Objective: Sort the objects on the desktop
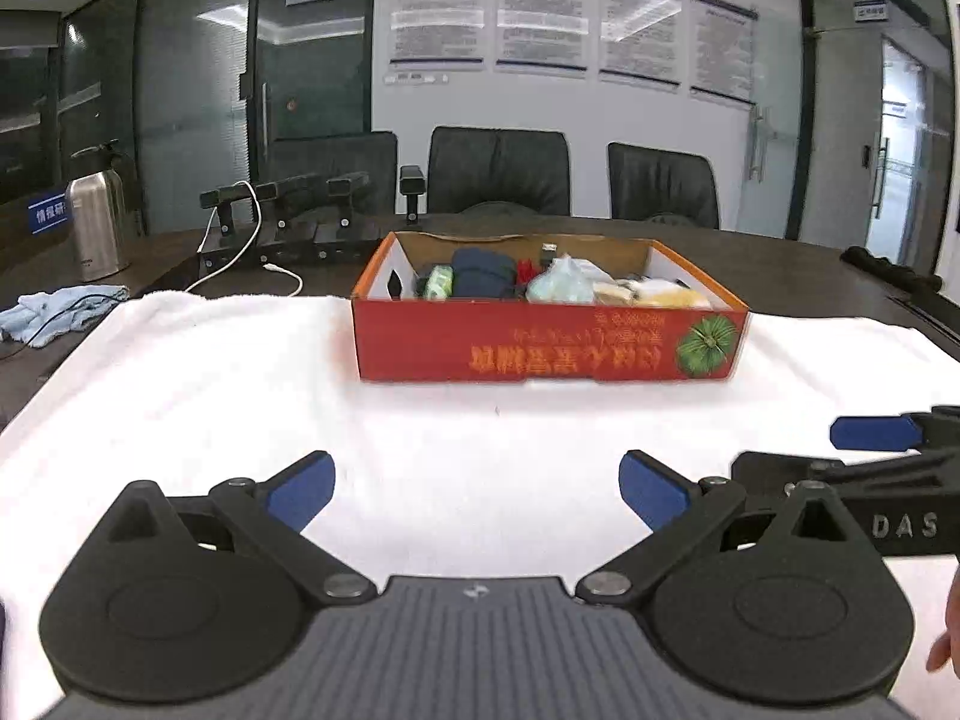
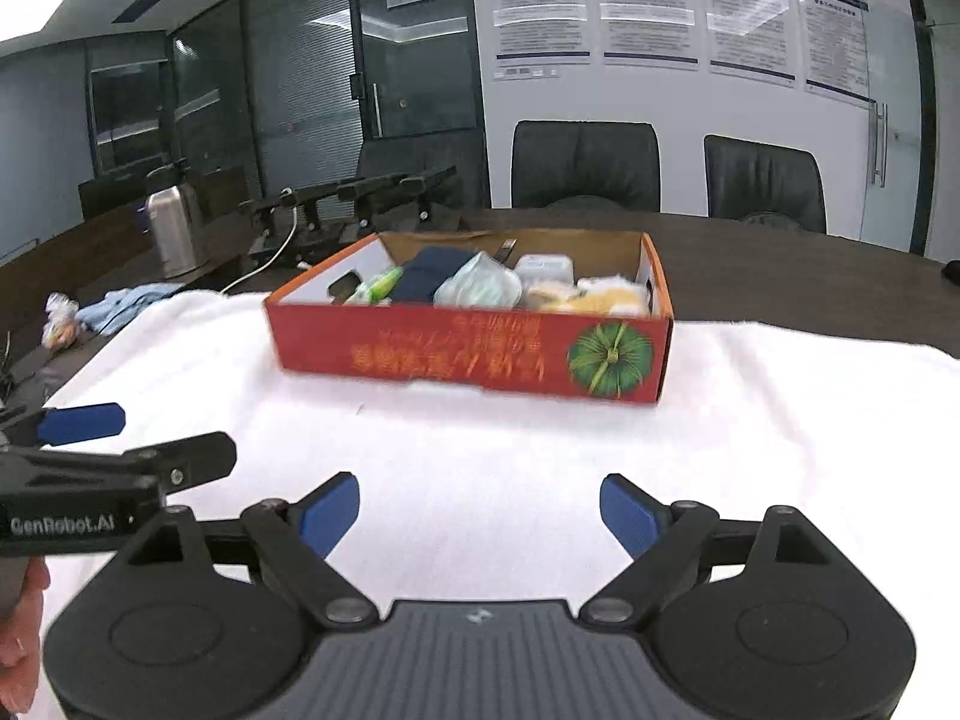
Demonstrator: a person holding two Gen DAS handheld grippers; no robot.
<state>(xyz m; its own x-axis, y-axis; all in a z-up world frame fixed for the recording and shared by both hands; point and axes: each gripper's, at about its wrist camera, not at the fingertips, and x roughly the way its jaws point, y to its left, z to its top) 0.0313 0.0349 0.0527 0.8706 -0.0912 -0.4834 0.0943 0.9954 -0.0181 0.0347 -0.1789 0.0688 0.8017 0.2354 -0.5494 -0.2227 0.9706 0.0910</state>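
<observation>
A red cardboard box (image 1: 540,348) (image 2: 468,354) stands on a white cloth (image 1: 240,390) (image 2: 210,372), holding several items: a dark blue bundle (image 1: 483,276) (image 2: 429,279), a pale green bag (image 1: 561,288) (image 2: 480,288), a green packet (image 1: 438,282) and yellow things (image 2: 606,297). My left gripper (image 1: 477,489) hangs open over the bare cloth well in front of the box, nothing between its blue pads. My right gripper (image 2: 480,510) is open too, beside the left one and equally short of the box. Each gripper shows at the edge of the other's view.
A dark table carries a steel thermos (image 1: 96,222) (image 2: 174,234), a blue rag (image 1: 54,312) (image 2: 120,306), a white cable (image 1: 252,264) and black stands (image 1: 288,216) at the back left. Black chairs (image 1: 498,171) (image 2: 585,165) line the far side.
</observation>
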